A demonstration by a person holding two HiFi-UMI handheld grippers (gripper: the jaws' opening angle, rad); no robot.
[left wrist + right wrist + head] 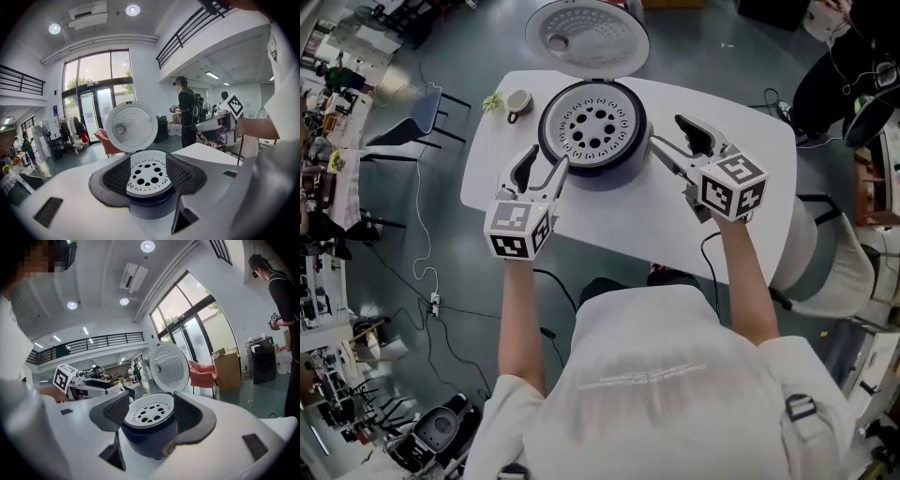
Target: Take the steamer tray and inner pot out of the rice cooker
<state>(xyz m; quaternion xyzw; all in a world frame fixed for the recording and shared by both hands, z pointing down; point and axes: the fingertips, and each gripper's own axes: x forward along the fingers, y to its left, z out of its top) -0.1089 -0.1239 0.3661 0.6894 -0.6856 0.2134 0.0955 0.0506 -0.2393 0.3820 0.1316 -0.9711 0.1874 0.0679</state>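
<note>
Round white perforated steamer tray (592, 127)

The rice cooker (598, 174), round and dark blue, stands upright near the far edge of the white table (750, 159). Its white lid (587, 37) stands open at the back, its dimpled inner face showing. The steamer tray (592, 127), a white disc pierced with round holes, sits level in the cooker's mouth and hides the inner pot beneath.

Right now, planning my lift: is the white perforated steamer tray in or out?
In: the steamer tray sits within the open dark-blue rice cooker.
</note>
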